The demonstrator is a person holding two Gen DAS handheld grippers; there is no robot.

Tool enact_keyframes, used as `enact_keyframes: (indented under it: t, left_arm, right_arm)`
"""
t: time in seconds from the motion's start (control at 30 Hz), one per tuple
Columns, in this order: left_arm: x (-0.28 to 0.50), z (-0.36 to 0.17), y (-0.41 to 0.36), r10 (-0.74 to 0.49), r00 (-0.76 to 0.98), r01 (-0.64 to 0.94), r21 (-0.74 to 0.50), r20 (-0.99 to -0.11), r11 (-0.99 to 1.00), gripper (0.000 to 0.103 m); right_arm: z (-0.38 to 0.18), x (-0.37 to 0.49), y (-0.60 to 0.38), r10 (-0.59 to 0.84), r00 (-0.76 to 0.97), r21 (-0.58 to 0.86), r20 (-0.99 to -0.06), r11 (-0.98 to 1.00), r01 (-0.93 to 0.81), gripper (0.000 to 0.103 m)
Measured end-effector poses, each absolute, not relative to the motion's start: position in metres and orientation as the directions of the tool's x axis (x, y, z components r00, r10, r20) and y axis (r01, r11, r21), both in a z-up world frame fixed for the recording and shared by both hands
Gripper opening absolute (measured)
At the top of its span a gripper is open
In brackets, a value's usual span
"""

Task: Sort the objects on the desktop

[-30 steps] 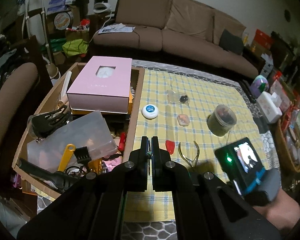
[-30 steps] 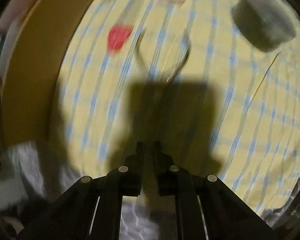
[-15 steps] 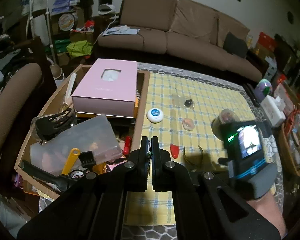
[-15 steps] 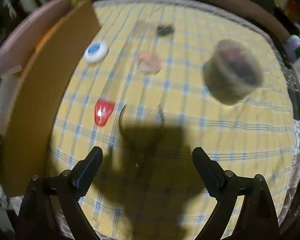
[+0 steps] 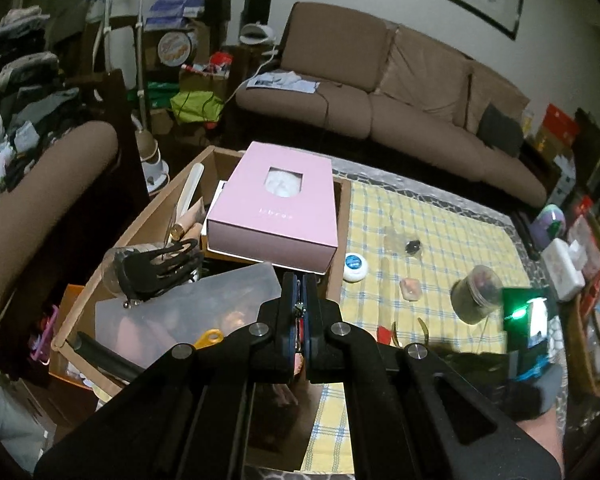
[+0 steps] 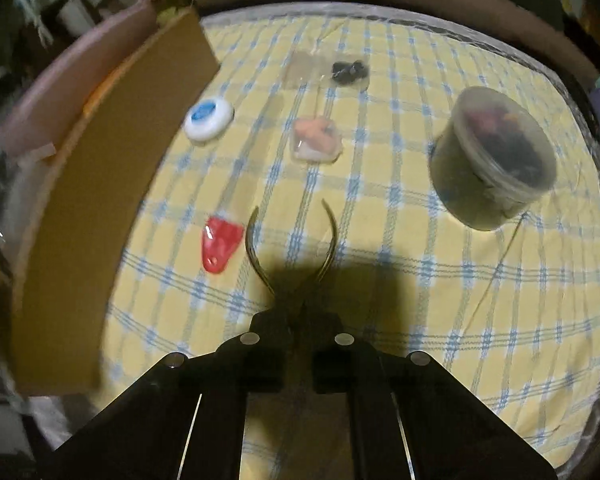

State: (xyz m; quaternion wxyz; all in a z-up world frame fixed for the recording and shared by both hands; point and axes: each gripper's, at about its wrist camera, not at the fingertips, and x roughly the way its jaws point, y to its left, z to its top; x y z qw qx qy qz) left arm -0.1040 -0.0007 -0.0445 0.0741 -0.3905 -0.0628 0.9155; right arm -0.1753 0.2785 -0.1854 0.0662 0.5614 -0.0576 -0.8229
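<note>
Two curved metal handles of the nippers (image 6: 292, 248) are sticking out from the right gripper (image 6: 298, 322), which is clamping on the tool's head, likely to carry it left into the cardboard box (image 5: 336, 240). Beside them, a red piece (image 6: 220, 244) is lying on the checked worktop (image 6: 420, 280). Shadow is hiding the contact itself. Over the box, the left gripper (image 5: 300, 292) is hanging closed and empty.

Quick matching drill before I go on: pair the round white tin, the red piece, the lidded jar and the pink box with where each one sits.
1 round white tin
2 red piece
3 lidded jar
4 pink box

A in the cardboard box
B right side of the checked cloth
C by the cardboard wall, far end
D just left of the nippers' handles

Pairs: 1-C, 2-D, 3-B, 4-A
</note>
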Motion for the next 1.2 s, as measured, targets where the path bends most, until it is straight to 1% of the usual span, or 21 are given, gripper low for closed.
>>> enact_keyframes:
  t: [0.1,0.13,0.17,0.2,0.23,0.3,0.43,0.5,0.53,0.6,0.63,0.67,0.73,0.93,1.1,1.2]
  left_arm:
    - [-0.105,-0.046,-0.001,0.196,-0.677,-0.088,-0.187,-0.710,-0.978,0.003]
    - [-0.104,-0.046,0.000,0.201,-0.676,-0.092,-0.189,-0.709,-0.978,0.003]
    - [-0.102,-0.044,0.001,0.204,-0.679,-0.097,-0.189,-0.706,-0.977,0.003]
    - [-0.101,-0.043,0.003,0.207,-0.681,-0.103,-0.188,-0.702,-0.977,0.003]
    - [-0.099,-0.042,0.004,0.209,-0.684,-0.110,-0.184,-0.699,-0.977,0.003]
    - [-0.096,-0.039,0.008,0.209,-0.690,-0.119,-0.176,-0.693,-0.977,0.003]
    - [-0.095,-0.039,0.011,0.214,-0.688,-0.125,-0.178,-0.693,-0.976,0.003]
    - [-0.096,-0.039,0.012,0.215,-0.686,-0.124,-0.180,-0.695,-0.976,0.003]
    - [-0.096,-0.039,0.012,0.214,-0.687,-0.122,-0.180,-0.694,-0.976,0.003]
    - [-0.096,-0.038,0.009,0.216,-0.690,-0.118,-0.186,-0.691,-0.975,0.003]
    - [-0.097,-0.037,0.007,0.217,-0.693,-0.114,-0.192,-0.687,-0.975,0.003]
    - [-0.097,-0.036,0.005,0.218,-0.696,-0.110,-0.198,-0.684,-0.974,0.003]
    - [-0.099,-0.034,0.001,0.224,-0.700,-0.098,-0.219,-0.678,-0.971,0.003]
    - [-0.100,-0.035,-0.009,0.222,-0.700,-0.076,-0.239,-0.678,-0.968,0.003]
    - [-0.107,-0.028,-0.026,0.231,-0.707,-0.064,-0.264,-0.668,-0.962,0.003]
    - [-0.111,-0.024,-0.050,0.225,-0.718,-0.017,-0.307,-0.659,-0.952,0.003]
  right_arm:
    - [-0.175,-0.174,0.283,-0.160,-0.372,0.167,-0.914,-0.986,0.014,0.013]
    - [-0.171,-0.168,0.280,-0.144,-0.375,0.151,-0.916,-0.989,0.012,0.032]
    - [-0.174,-0.171,0.277,-0.117,-0.377,0.119,-0.919,-0.993,0.019,0.048]
    - [-0.171,-0.155,0.268,-0.087,-0.375,0.080,-0.923,-0.996,0.035,0.078]
    - [-0.175,-0.157,0.259,-0.050,-0.370,0.028,-0.927,-0.997,0.065,0.087]
    - [-0.182,-0.151,0.243,-0.005,-0.367,-0.043,-0.930,-0.991,0.124,0.087]
    - [-0.194,-0.163,0.230,-0.024,-0.411,-0.049,-0.911,-0.985,0.166,0.087]
    - [-0.206,-0.169,0.230,-0.003,-0.414,-0.077,-0.910,-0.981,0.176,0.087]
    - [-0.210,-0.171,0.234,-0.021,-0.421,-0.061,-0.907,-0.982,0.179,0.088]
    - [-0.209,-0.169,0.251,-0.092,-0.454,0.028,-0.886,-0.989,0.147,0.084]
    - [-0.207,-0.167,0.255,-0.081,-0.465,0.018,-0.882,-0.990,0.139,0.069]
    - [-0.203,-0.167,0.258,-0.074,-0.461,0.011,-0.885,-0.990,0.139,0.060]
    - [-0.200,-0.169,0.263,-0.104,-0.427,0.047,-0.898,-0.989,0.143,0.060]
    - [-0.188,-0.167,0.266,-0.146,-0.425,0.096,-0.894,-0.986,0.137,0.059]
    - [-0.159,-0.157,0.263,-0.175,-0.514,0.116,-0.840,-0.983,0.145,0.059]
    - [-0.136,-0.150,0.254,-0.174,-0.580,0.074,-0.796,-0.979,0.193,0.059]
